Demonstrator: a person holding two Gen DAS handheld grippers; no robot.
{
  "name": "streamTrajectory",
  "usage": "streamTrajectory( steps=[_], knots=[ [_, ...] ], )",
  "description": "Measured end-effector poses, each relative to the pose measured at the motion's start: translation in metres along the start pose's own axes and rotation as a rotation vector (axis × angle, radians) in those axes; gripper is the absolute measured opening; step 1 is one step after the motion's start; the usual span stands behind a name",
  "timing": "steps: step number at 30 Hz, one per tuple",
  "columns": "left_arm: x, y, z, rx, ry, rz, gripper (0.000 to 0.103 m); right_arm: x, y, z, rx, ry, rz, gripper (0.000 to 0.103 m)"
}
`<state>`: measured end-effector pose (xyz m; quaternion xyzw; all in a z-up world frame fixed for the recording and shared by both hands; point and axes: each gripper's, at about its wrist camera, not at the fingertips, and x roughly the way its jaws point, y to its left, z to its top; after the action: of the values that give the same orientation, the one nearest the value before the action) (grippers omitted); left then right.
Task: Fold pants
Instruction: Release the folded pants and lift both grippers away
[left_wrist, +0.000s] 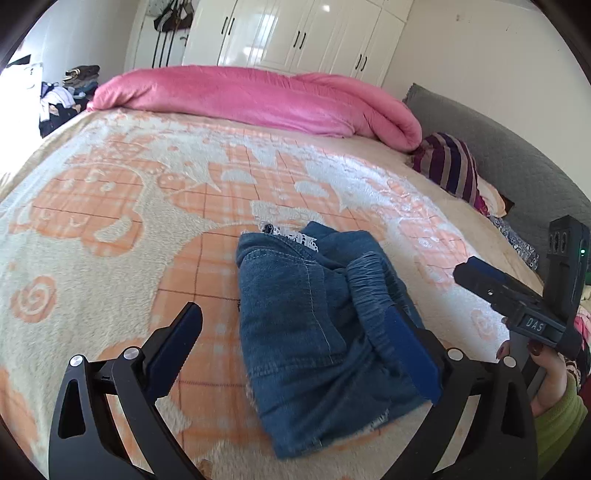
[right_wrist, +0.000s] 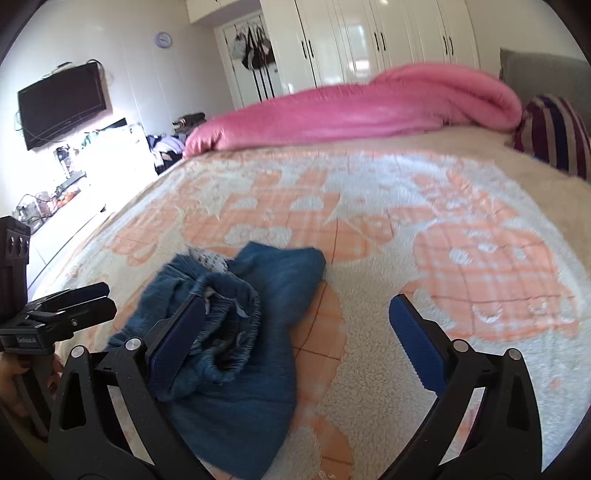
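Blue denim pants (left_wrist: 317, 332) lie folded into a compact bundle on the orange-and-cream blanket (left_wrist: 110, 206). My left gripper (left_wrist: 295, 325) is open just above them, its jaws wide, the right finger over the elastic waistband. In the right wrist view the pants (right_wrist: 236, 332) lie at lower left, waistband opening up. My right gripper (right_wrist: 299, 314) is open, its left finger beside the waistband, its right finger over bare blanket (right_wrist: 461, 258). The right gripper's body (left_wrist: 517, 306) shows at the right edge of the left wrist view. The left gripper's body (right_wrist: 55, 314) shows at the left edge of the right wrist view.
A rolled pink duvet (left_wrist: 258, 99) lies across the far side of the bed. A striped pillow (left_wrist: 447, 166) and grey headboard (left_wrist: 517, 158) are at right. White wardrobes (left_wrist: 295, 33) stand behind. A wall TV (right_wrist: 62, 103) and cluttered shelf are at left.
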<state>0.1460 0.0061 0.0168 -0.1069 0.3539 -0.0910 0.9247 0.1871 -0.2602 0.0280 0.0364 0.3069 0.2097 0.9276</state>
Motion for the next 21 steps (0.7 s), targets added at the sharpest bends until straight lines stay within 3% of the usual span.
streamTrajectory(
  steps=[9,21],
  knots=[
    [-0.037,-0.014,-0.025,0.013,-0.038,0.019,0.099,-0.042,0.019,-0.023,-0.059,-0.065,-0.057,0.094],
    [-0.074,-0.015,-0.077,0.078,-0.039,0.091,0.099,-0.078,0.036,-0.059,-0.091,-0.032,-0.061,0.094]
  ],
)
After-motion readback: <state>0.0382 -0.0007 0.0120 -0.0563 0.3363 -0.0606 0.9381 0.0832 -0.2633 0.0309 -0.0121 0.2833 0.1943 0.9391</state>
